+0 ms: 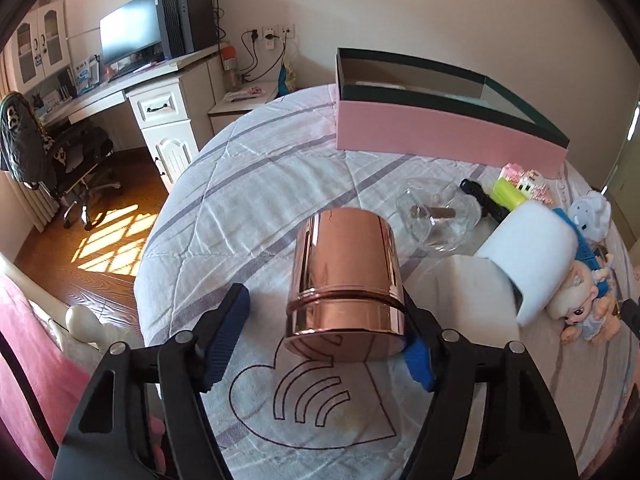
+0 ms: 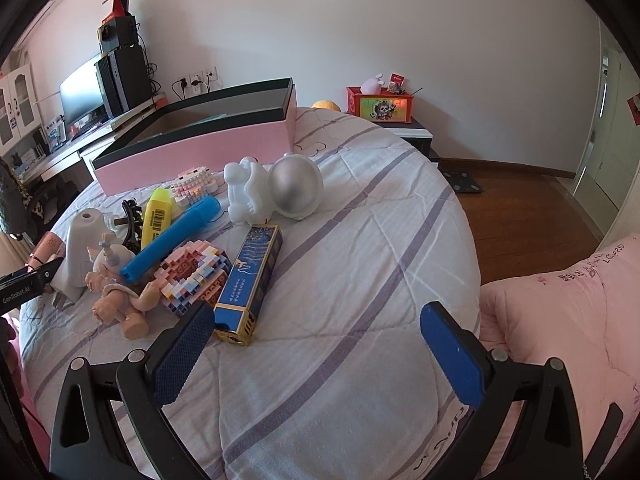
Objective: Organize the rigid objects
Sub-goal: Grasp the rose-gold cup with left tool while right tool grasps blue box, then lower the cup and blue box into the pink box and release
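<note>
A shiny copper tin (image 1: 344, 264) lies on its side on the striped bedspread (image 1: 256, 184). It sits between the fingers of my left gripper (image 1: 324, 304), which is open. The left pad (image 1: 228, 328) stands clear of the tin, and the right pad (image 1: 418, 360) is at its rim, partly hidden behind it. My right gripper (image 2: 318, 316) is open over bare bedspread with nothing between its fingers. A blue and gold box (image 2: 248, 280) lies just beyond its left finger. An open pink box with a dark rim (image 2: 192, 152) stands at the back.
A pile to the left of the right gripper holds a block model (image 2: 196, 276), a blue marker (image 2: 172, 236), a yellow highlighter (image 2: 156, 216), a doll (image 2: 116, 288) and a white astronaut figure (image 2: 272, 190). A glass bowl (image 1: 438, 216) and white roll (image 1: 536, 252) lie right of the tin.
</note>
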